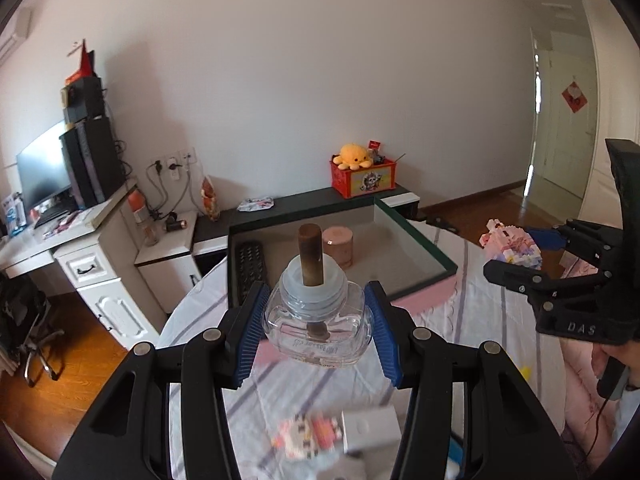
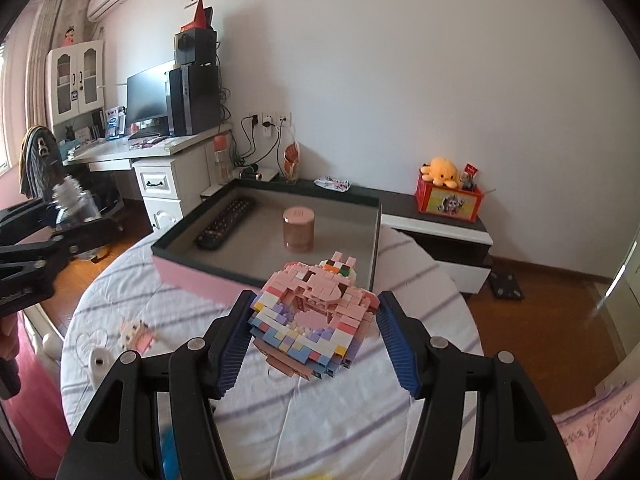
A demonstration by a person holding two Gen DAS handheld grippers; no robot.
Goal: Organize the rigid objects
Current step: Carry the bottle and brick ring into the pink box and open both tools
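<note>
Pink tray (image 2: 192, 276) holds a remote (image 2: 225, 224) and jar (image 2: 298, 227); our left gripper (image 1: 316, 320) grips a bottle (image 1: 316, 316), our right gripper (image 2: 316, 330) a brick model (image 2: 316, 316); two pieces wait at the bed's (image 2: 360, 420) near edge.

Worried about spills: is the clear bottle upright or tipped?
Upright: the clear bottle sits between the left hand-held gripper pads with its brown wick pointing up.
</note>
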